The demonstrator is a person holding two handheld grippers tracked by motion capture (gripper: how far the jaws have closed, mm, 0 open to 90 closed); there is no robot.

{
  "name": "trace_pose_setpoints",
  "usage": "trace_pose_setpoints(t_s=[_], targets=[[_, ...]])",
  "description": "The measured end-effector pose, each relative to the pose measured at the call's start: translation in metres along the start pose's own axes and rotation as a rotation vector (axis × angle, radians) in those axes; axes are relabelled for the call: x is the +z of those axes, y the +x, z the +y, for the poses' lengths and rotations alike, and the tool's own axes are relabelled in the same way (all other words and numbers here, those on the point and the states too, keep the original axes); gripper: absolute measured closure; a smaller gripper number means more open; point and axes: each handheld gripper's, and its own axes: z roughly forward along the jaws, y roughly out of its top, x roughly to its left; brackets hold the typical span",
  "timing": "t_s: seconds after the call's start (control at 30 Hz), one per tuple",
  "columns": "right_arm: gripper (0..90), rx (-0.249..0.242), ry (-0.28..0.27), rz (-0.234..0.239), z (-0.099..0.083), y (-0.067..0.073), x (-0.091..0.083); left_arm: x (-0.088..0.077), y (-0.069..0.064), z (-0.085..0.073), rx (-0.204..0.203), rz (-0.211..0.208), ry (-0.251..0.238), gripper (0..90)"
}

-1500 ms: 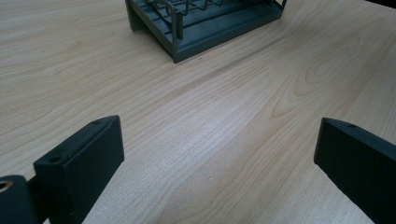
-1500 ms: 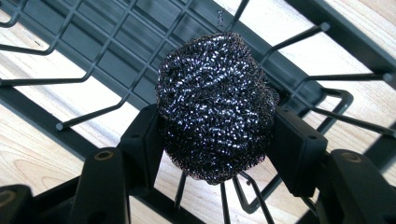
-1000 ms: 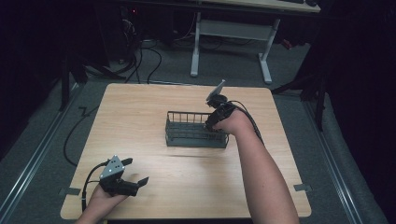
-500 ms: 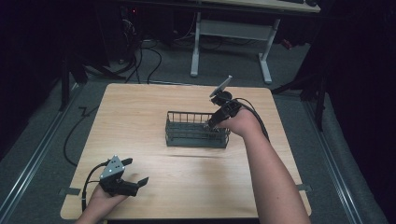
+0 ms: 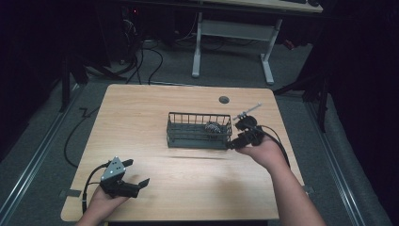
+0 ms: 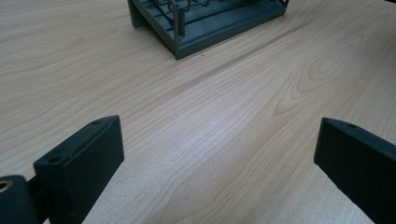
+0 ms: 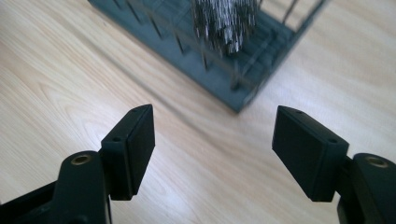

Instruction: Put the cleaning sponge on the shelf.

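A dark grey wire basket (image 5: 197, 132) stands mid-table, and a black-and-white striped thing (image 5: 214, 127) lies in its right end. In the right gripper view that striped thing (image 7: 226, 21) shows behind the basket's corner (image 7: 243, 100). My right gripper (image 5: 232, 145) hangs just off the basket's right front corner, jaws wide open and empty (image 7: 212, 151). My left gripper (image 5: 139, 184) rests low at the table's front left, also open with nothing between its jaws (image 6: 212, 154), pointing toward the basket (image 6: 205, 23).
The wooden table (image 5: 141, 117) has a round cable hole (image 5: 224, 100) at the back right. Beyond it stands a white desk frame (image 5: 230, 42), with cables on the grey floor (image 5: 150, 56). A black cable (image 5: 75, 136) hangs off the table's left edge.
My right gripper has drawn back from above the basket's right end toward me and lower, to beside its front right corner. The left gripper has stayed put.
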Motion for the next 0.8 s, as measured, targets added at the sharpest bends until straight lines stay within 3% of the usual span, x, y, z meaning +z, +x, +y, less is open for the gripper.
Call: trace_pose_setpoints(t_s=[0.17, 0.27, 0.3, 0.4, 0.5, 0.57, 0.6, 0.63, 0.67, 0.8], targets=[[30.8, 0.006, -0.085, -0.032, -0.054, 0.004, 0.012, 0.001, 0.0, -0.001, 0.002, 0.004, 0.008, 2.2], [31.8, 0.048, -0.203, -0.027, -0.096, 0.009, 0.023, 0.003, 0.0, -0.002, -0.002, 0.004, 0.016, 2.2], [31.8, 0.048, -0.203, -0.027, -0.096, 0.009, 0.023, 0.003, 0.0, -0.002, -0.002, 0.004, 0.016, 2.2], [32.8, 0.057, -0.32, -0.03, -0.126, 0.014, 0.034, 0.003, -0.001, -0.002, -0.005, 0.007, 0.017, 2.2], [30.9, 0.078, -0.382, -0.046, -0.146, 0.018, 0.041, 0.002, -0.003, 0.0, -0.001, 0.001, 0.003, 2.1], [31.1, 0.066, -0.453, -0.108, -0.163, 0.023, 0.042, 0.002, -0.005, 0.001, 0.01, -0.001, -0.002, 2.2], [31.6, 0.073, -0.485, -0.121, -0.169, 0.025, 0.043, 0.003, -0.005, 0.001, 0.007, 0.0, 0.0, 2.2], [31.5, 0.107, -0.52, -0.099, -0.176, 0.026, 0.043, 0.003, -0.004, 0.001, -0.001, -0.002, -0.001, 2.1], [30.5, 0.124, -0.534, -0.08, -0.182, 0.027, 0.043, 0.004, -0.004, 0.001, -0.013, -0.008, -0.005, 2.2], [29.8, 0.114, -0.511, -0.084, -0.184, 0.027, 0.045, 0.005, -0.005, 0.001, -0.005, -0.008, 0.004, 2.2]])
